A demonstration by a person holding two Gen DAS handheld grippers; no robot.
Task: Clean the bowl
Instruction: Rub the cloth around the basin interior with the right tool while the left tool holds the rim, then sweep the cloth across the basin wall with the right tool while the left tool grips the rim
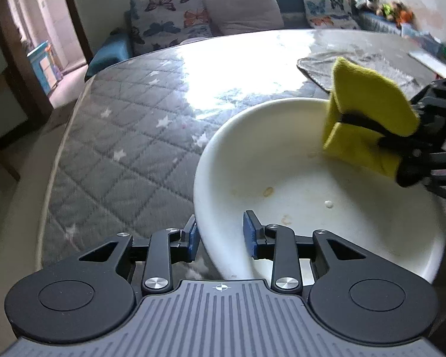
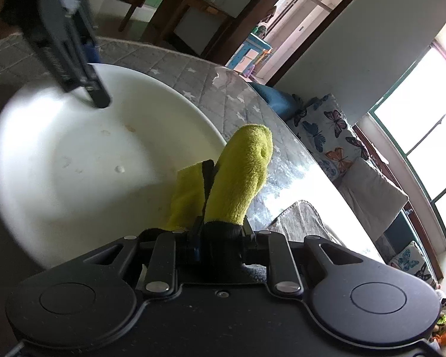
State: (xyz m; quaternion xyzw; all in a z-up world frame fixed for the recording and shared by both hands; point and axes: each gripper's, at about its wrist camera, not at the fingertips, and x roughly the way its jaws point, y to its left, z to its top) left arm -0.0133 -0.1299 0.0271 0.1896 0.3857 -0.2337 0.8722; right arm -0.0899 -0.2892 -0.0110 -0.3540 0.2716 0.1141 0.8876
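A white bowl [image 1: 312, 208] [image 2: 74, 163] sits on the grey quilted table [image 1: 119, 136], with small crumbs and stains [image 1: 267, 191] on its inside. My left gripper [image 1: 221, 235] [image 2: 95, 80] straddles the near rim, one blue pad outside the wall and one inside, shut on it. My right gripper [image 1: 356, 122] [image 2: 208, 193] is shut on a folded yellow cloth [image 1: 368, 110] [image 2: 243, 163]. The cloth hangs just over the bowl's far right rim, partly inside the bowl. I cannot tell whether it touches the bowl.
A grey mat [image 1: 321, 65] [image 2: 306, 220] lies on the table beyond the bowl. Behind the table stands a sofa with butterfly cushions [image 1: 169, 20] [image 2: 327, 131]. The table edge [image 1: 59, 154] curves away on the left, with floor and a doorway [image 1: 41, 44] past it.
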